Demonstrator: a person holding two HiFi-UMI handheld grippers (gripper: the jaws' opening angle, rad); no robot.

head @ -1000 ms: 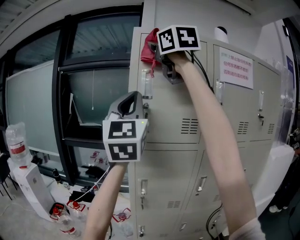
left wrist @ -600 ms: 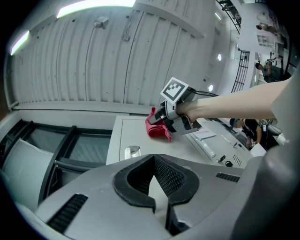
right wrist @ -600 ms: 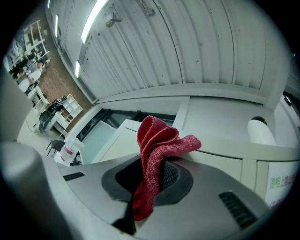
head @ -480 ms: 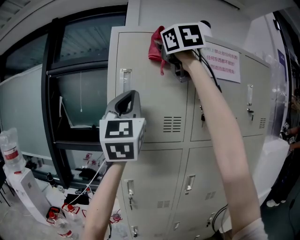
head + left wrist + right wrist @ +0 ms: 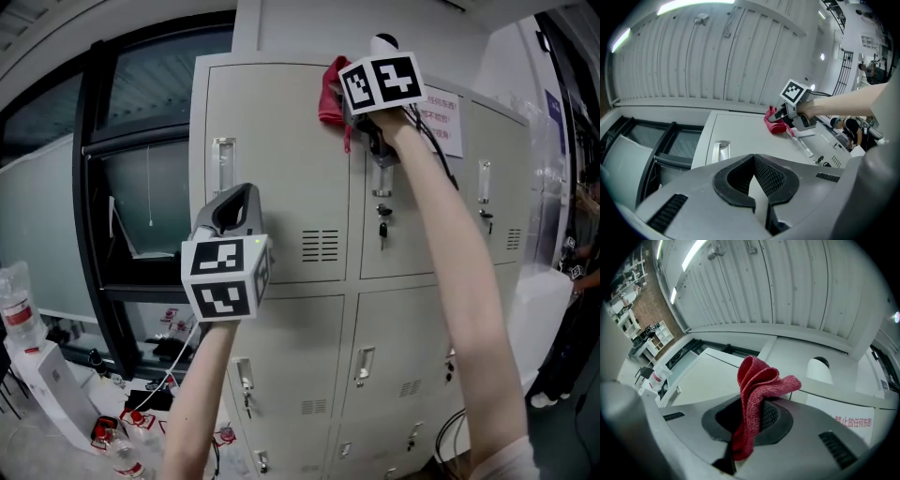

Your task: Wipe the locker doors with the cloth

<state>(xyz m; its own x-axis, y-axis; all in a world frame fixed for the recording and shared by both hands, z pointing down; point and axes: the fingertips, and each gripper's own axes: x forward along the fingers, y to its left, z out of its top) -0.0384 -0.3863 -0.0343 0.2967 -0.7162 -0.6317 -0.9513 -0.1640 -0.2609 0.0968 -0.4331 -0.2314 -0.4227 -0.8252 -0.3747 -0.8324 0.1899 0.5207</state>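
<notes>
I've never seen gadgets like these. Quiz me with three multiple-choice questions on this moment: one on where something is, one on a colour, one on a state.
1. Where is the cloth?
A. Up by the top edge of an upper locker door
B. On the floor
C. On a bottom-row door

2. What colour is the cloth?
A. Blue
B. Red
C. Yellow

3. How do the right gripper jaws stand?
A. Wide open and empty
B. Shut on a door handle
C. Shut on the cloth

Answers:
1 A: the head view shows it high up at the door's top corner.
2 B: it shows red in all three views.
3 C: the right gripper view shows the cloth pinched in the jaws.
</notes>
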